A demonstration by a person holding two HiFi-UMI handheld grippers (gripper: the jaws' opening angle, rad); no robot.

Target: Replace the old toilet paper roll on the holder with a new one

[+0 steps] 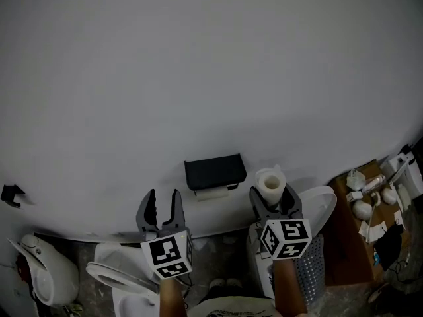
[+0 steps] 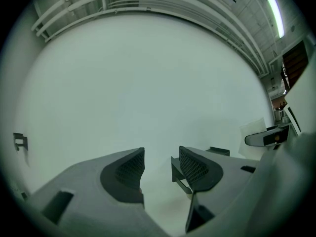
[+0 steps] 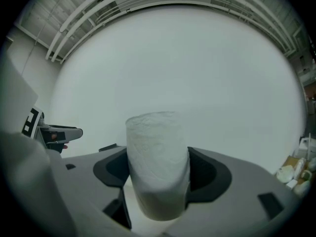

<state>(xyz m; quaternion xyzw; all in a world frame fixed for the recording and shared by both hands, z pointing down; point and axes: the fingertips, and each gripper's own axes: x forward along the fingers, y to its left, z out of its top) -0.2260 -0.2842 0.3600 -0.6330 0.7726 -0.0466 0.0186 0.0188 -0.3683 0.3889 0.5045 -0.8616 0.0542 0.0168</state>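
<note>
A black toilet paper holder (image 1: 215, 172) is fixed to the white wall, with a thin white old roll (image 1: 211, 193) hanging under its cover. My right gripper (image 1: 271, 203) is shut on a new white toilet paper roll (image 1: 270, 184) (image 3: 158, 174), held upright between both jaws, just right of the holder. My left gripper (image 1: 164, 207) (image 2: 160, 174) stands open and empty, below and left of the holder, facing the bare wall. Both grippers point at the wall.
A white toilet (image 1: 125, 282) with its seat sits below the left gripper. A white bin (image 1: 310, 243) stands under the right gripper. A brown table (image 1: 357, 230) with white objects is at the right. A small black bracket (image 1: 10, 193) is on the wall at far left.
</note>
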